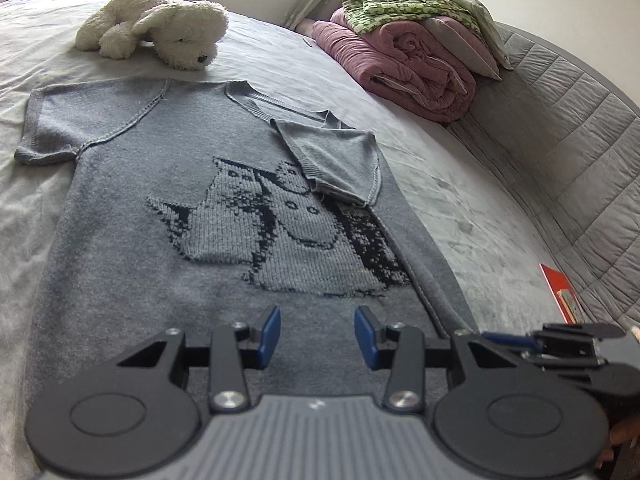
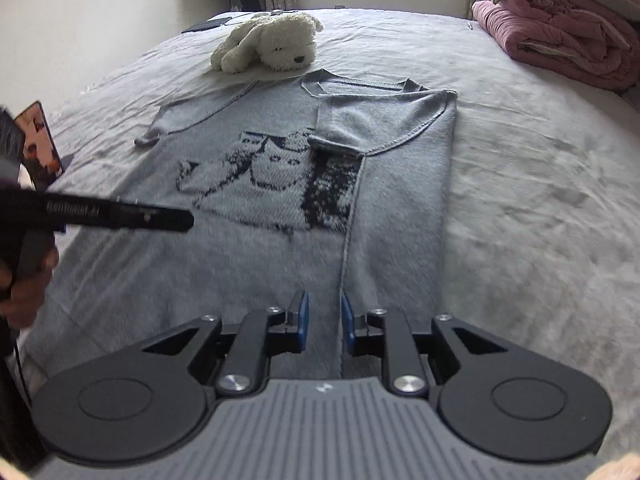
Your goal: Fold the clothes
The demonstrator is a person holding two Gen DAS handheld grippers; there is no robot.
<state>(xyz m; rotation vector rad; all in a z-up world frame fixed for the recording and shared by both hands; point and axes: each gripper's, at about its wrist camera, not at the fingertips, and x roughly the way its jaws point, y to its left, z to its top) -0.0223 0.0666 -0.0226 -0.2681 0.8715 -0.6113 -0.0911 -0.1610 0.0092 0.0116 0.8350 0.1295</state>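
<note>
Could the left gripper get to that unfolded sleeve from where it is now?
Probably yes. The left gripper hangs open and empty over the sweater's lower part, and the flat sleeve lies spread on the bed further up that same side, nothing lying between. The plush dog sits beyond it.

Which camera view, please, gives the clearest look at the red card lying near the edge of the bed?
The left wrist view shows the red card best: it lies in sharp focus on the grey sheet beside the quilted bed edge, though partly cut off. The right wrist view does not show that spot.
</note>
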